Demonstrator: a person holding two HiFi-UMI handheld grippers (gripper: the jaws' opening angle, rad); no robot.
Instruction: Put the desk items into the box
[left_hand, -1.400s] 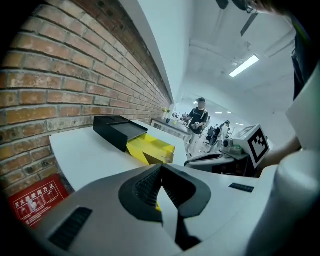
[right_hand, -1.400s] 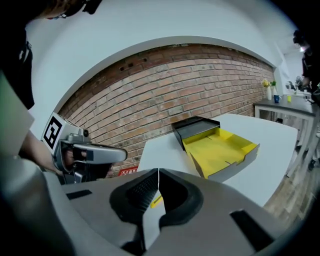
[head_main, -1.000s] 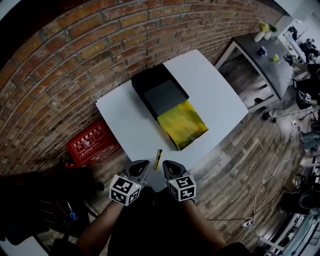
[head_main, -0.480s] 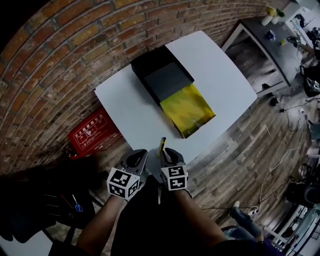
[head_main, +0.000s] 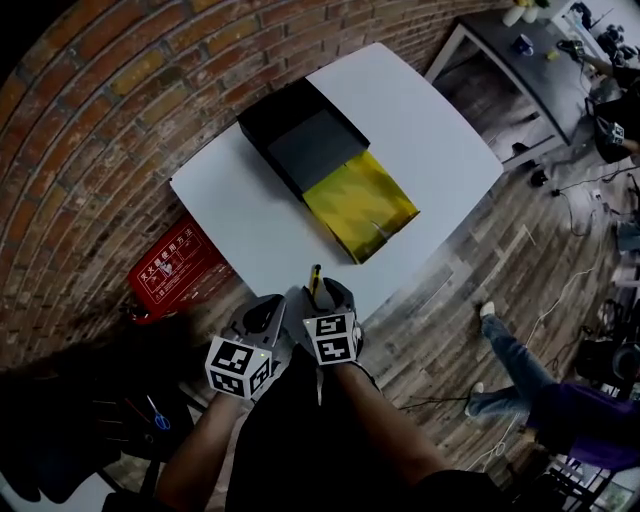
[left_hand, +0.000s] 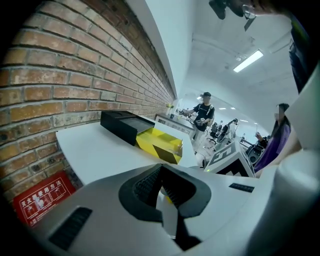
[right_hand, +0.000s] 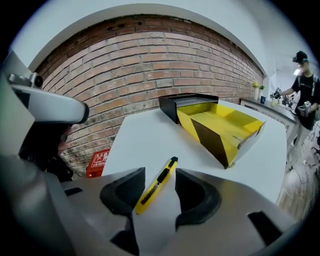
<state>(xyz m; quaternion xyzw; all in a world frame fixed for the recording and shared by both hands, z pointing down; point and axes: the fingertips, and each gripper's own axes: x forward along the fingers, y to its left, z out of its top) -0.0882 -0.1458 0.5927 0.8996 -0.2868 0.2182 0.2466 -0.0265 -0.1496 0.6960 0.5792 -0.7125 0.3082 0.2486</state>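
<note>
A yellow utility knife (head_main: 316, 282) (right_hand: 157, 184) lies near the front edge of the white table (head_main: 250, 225). My right gripper (head_main: 321, 298) (right_hand: 160, 176) is over it. Its jaws are opening, one on each side of the knife, and the pads do not touch it. Further back on the table lies the box: a yellow tray (head_main: 361, 205) (right_hand: 220, 125) pulled halfway out of a black sleeve (head_main: 297, 140). My left gripper (head_main: 268, 308) (left_hand: 161, 168) hangs just left of the right one at the table's edge. Its tips meet and it holds nothing.
A brick wall (head_main: 120, 110) runs along the table's far left side. A red sign (head_main: 170, 268) lies on the floor at its foot. To the right, a person (head_main: 540, 395) walks on the wooden floor. A grey table (head_main: 525, 55) stands at the top right.
My right gripper has moved forward over the knife and its jaws have opened around it. The left gripper has stayed beside it. A person has walked into view at the lower right.
</note>
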